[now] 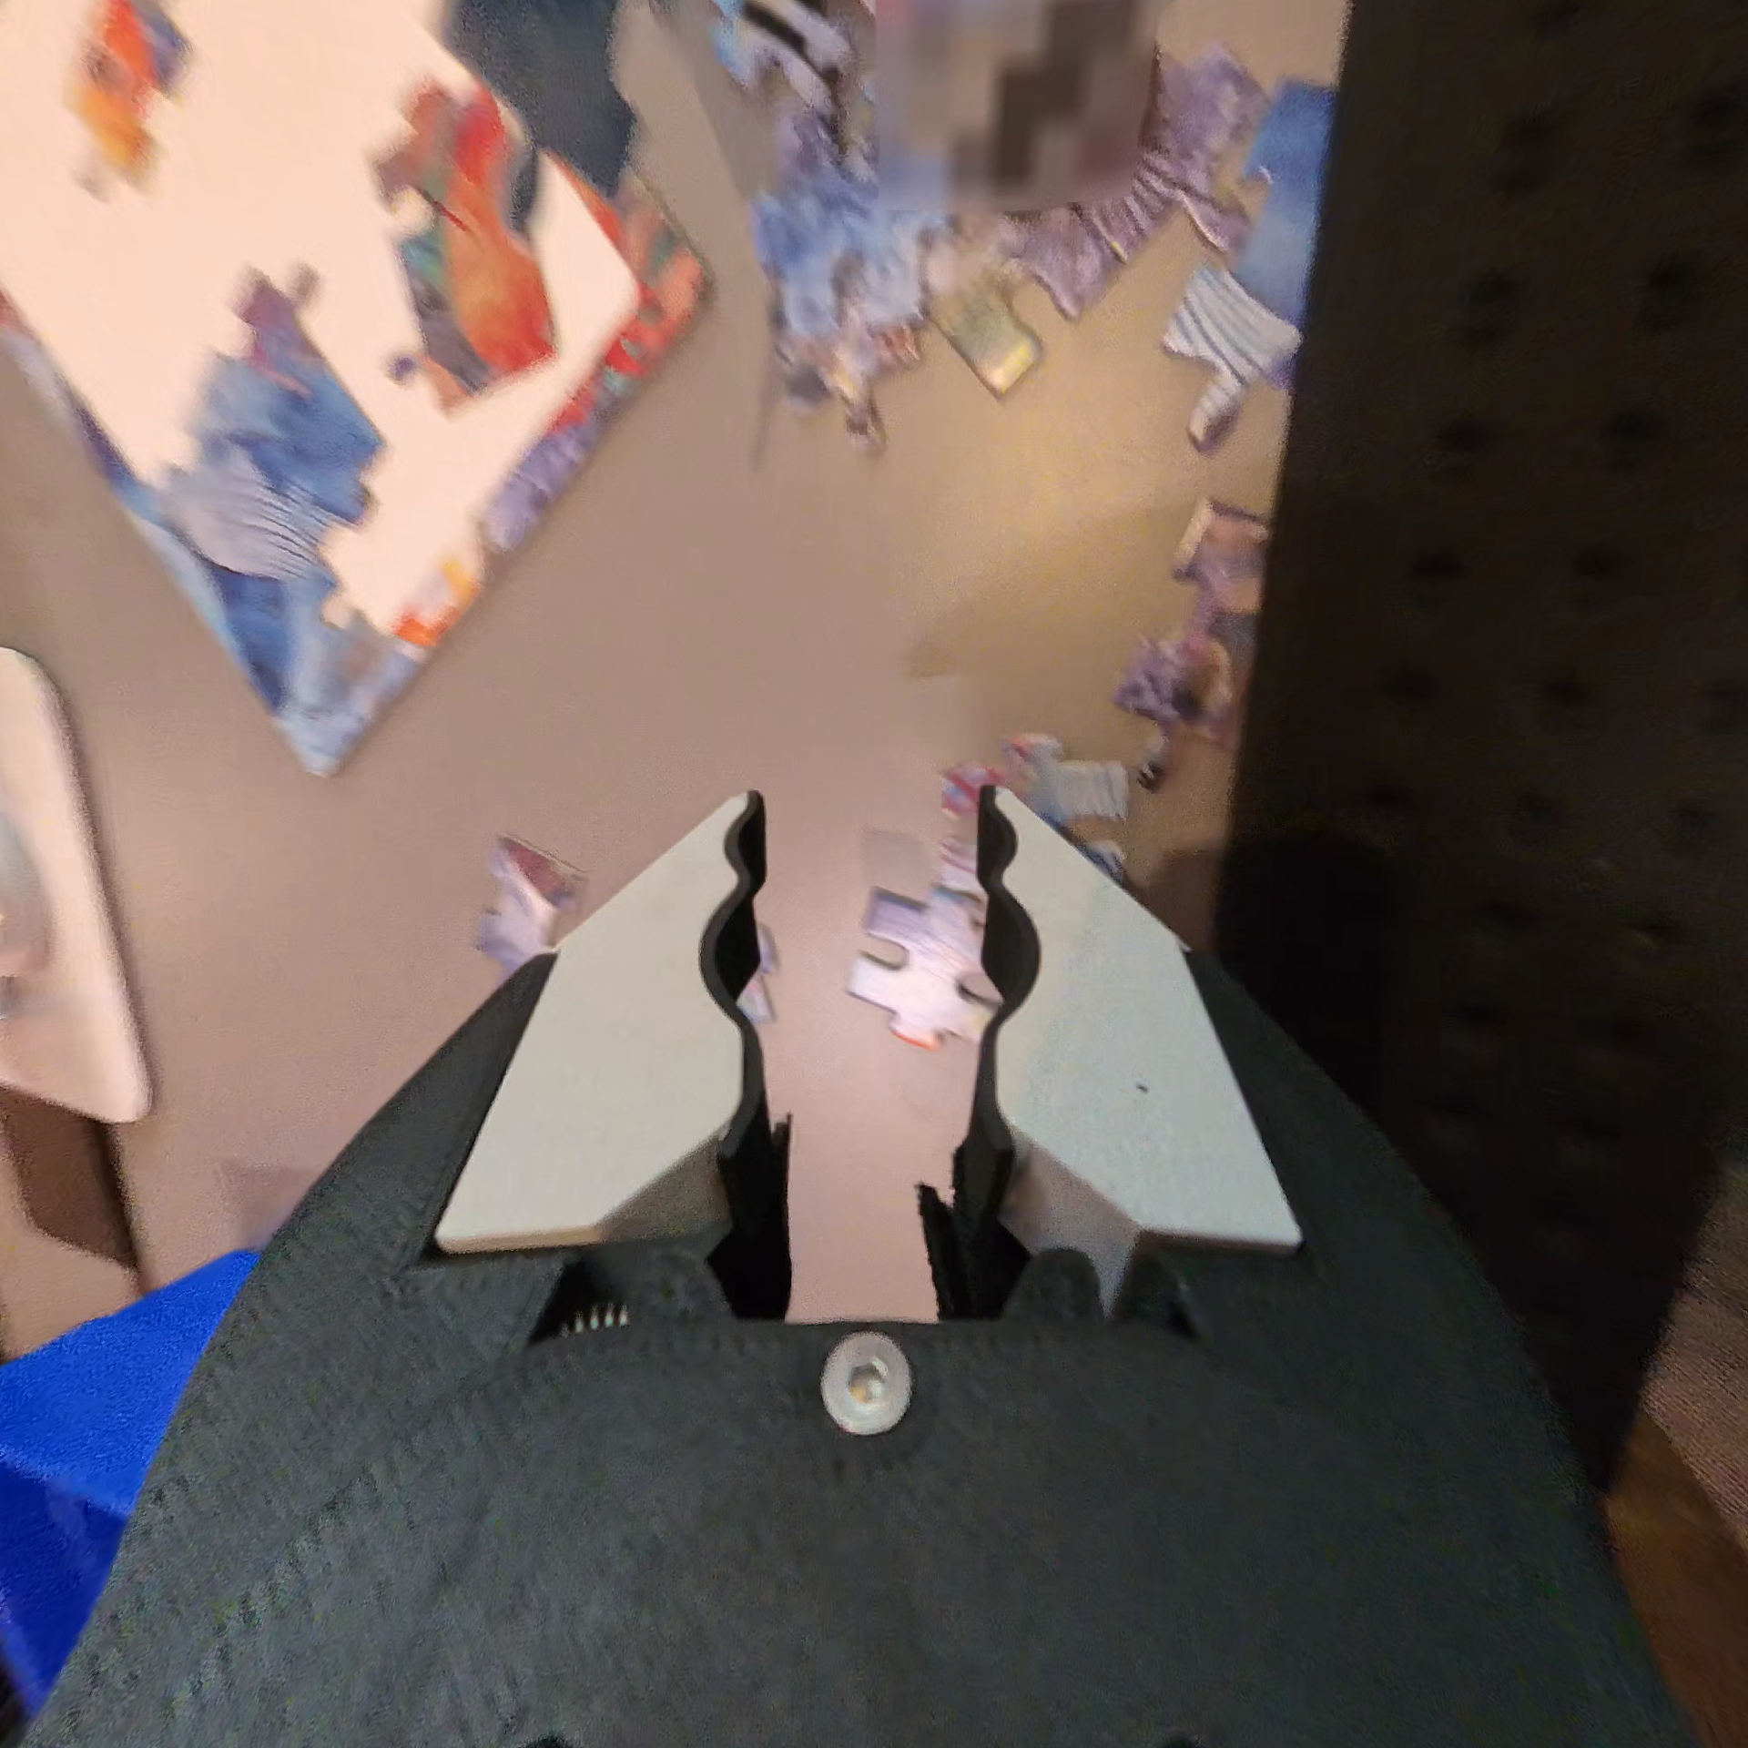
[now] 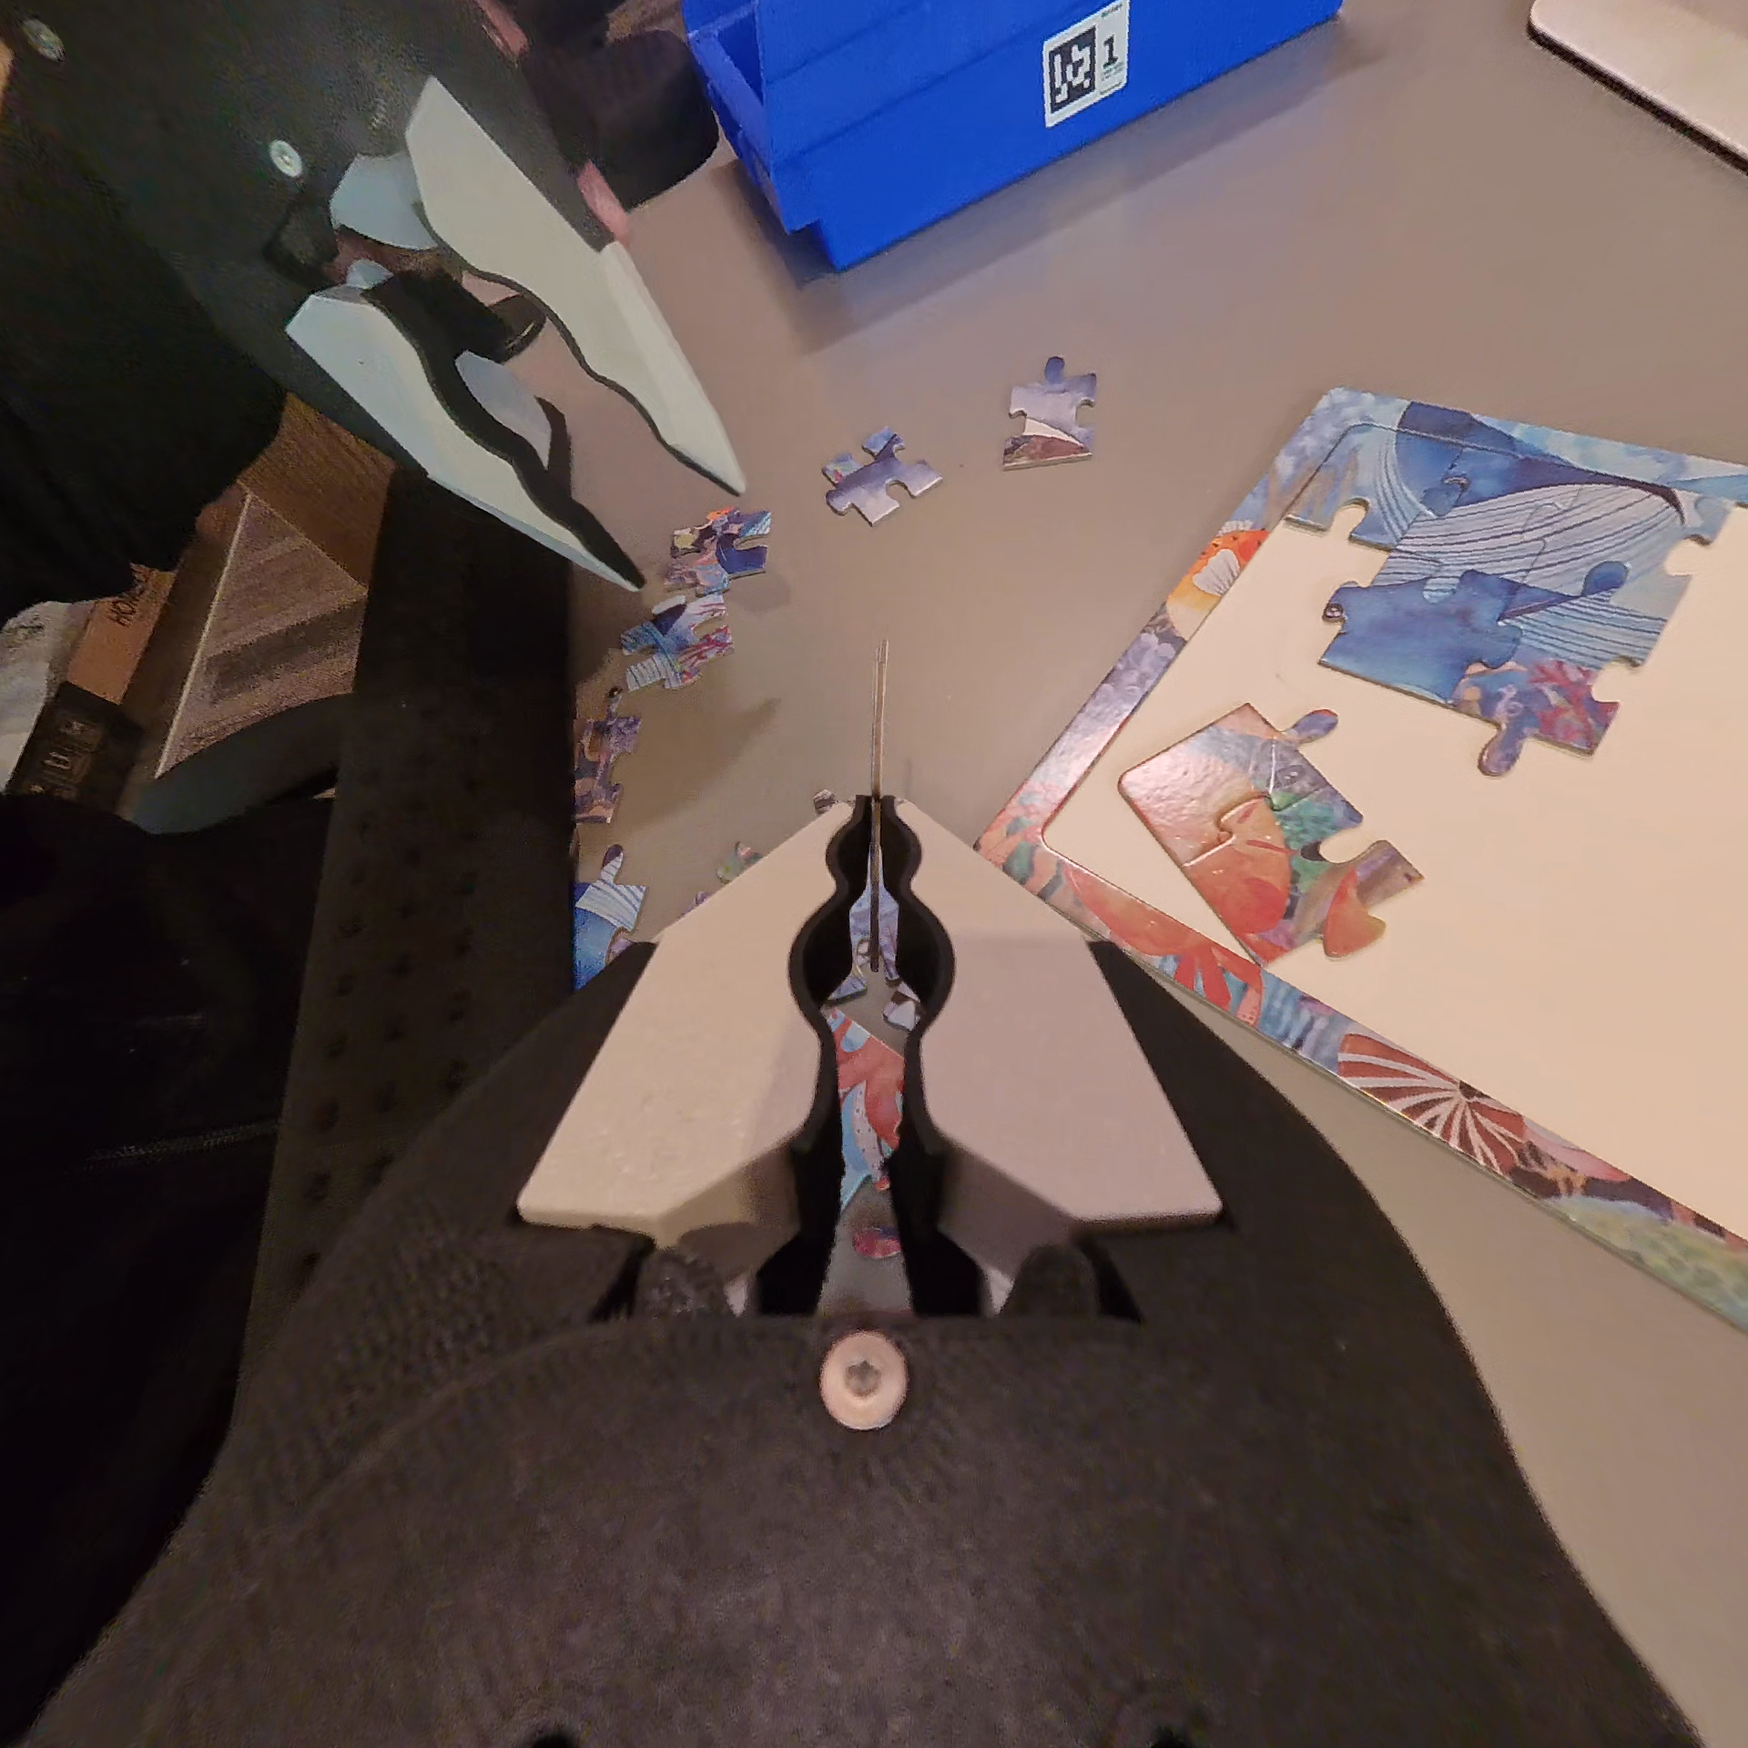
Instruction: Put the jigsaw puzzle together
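My right gripper [image 2: 880, 804] is shut on a puzzle piece [image 2: 881, 719] that stands edge-on and pokes out past the tips, above the grey table. The puzzle tray [image 2: 1126, 681] lies to its right, holding a joined blue whale section [image 2: 1513, 605] and an orange fish section [image 2: 1258, 842]. My left gripper [image 1: 870, 804] is open and empty, above a loose pale blue piece [image 1: 917, 974]. It also shows in the right wrist view [image 2: 690, 534], over loose pieces [image 2: 719, 549]. The tray appears blurred in the left wrist view [image 1: 312, 681].
Several loose pieces [image 2: 880, 473] lie scattered on the table [image 2: 1182, 284] left of the tray. A blue bin [image 2: 946, 123] stands at the back. A black perforated panel [image 2: 454, 851] borders the table's left edge and also shows in the left wrist view [image 1: 1513, 662]. Left tips to right tips: about 15 cm.
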Demonstrator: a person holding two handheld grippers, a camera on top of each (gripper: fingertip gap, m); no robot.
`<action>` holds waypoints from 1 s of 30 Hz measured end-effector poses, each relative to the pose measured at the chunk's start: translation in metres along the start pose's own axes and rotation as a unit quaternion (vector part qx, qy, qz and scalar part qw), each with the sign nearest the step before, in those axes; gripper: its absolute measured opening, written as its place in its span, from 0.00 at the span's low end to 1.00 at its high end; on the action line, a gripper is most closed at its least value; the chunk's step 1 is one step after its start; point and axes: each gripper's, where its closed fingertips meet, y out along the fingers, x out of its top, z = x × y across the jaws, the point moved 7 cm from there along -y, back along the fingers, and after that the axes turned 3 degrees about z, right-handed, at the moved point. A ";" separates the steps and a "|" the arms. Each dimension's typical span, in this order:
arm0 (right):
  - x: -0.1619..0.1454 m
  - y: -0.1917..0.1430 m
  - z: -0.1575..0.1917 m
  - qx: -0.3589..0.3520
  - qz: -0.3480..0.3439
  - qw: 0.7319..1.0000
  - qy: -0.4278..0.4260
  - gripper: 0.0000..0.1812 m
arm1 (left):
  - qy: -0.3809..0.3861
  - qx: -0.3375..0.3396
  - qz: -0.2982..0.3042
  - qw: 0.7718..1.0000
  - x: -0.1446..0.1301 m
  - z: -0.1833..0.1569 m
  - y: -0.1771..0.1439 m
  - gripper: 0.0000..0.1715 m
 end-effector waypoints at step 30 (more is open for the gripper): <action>-0.012 -0.027 -0.021 -0.019 -0.003 0.999 0.026 0.00 | -0.137 -0.039 -0.043 0.989 -0.017 0.019 0.046 0.50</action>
